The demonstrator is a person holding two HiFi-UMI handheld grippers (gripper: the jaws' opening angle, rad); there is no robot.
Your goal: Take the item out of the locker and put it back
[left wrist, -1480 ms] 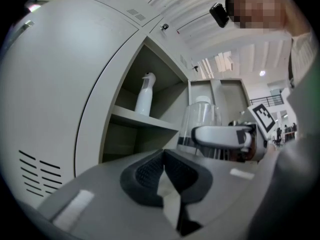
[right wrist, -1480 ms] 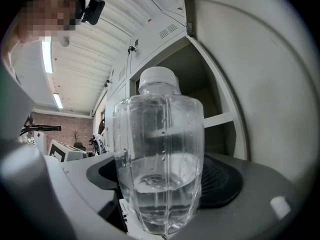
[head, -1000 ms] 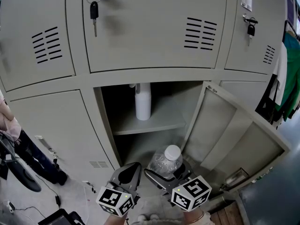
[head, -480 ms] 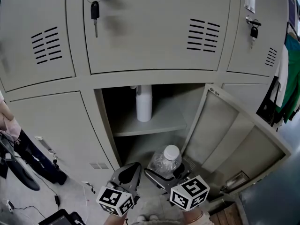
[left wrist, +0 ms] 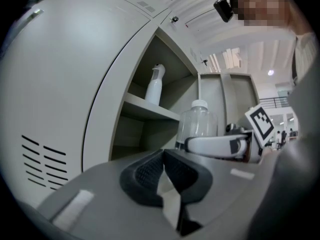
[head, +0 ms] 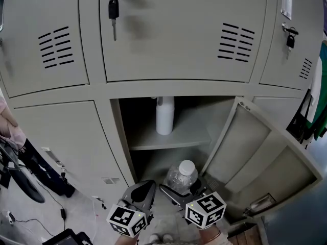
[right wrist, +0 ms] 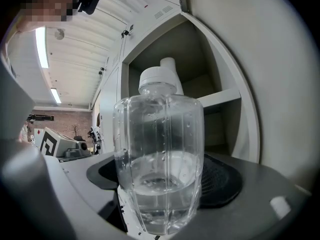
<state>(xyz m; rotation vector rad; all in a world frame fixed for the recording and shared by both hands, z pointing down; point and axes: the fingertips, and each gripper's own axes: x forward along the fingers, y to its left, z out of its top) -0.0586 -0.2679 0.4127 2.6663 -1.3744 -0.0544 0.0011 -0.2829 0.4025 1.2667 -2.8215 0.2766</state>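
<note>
Only the head view has drifted; both grippers keep their place before the open locker (head: 120, 137). The left gripper (head: 142, 192) is closed, empty. The right gripper (head: 183, 190) clamps the bottle (head: 182, 173) upright, cap up, below the shelf (head: 176, 139) with the sprayer (head: 164, 115); the jaws hide the bottle's base.

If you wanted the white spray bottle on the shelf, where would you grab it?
The spray bottle stands upright on the shelf, with locker walls either side. So I'd grab its smooth round body, below the narrow neck, coming straight in through the open front. The left gripper is free but shut.
</note>
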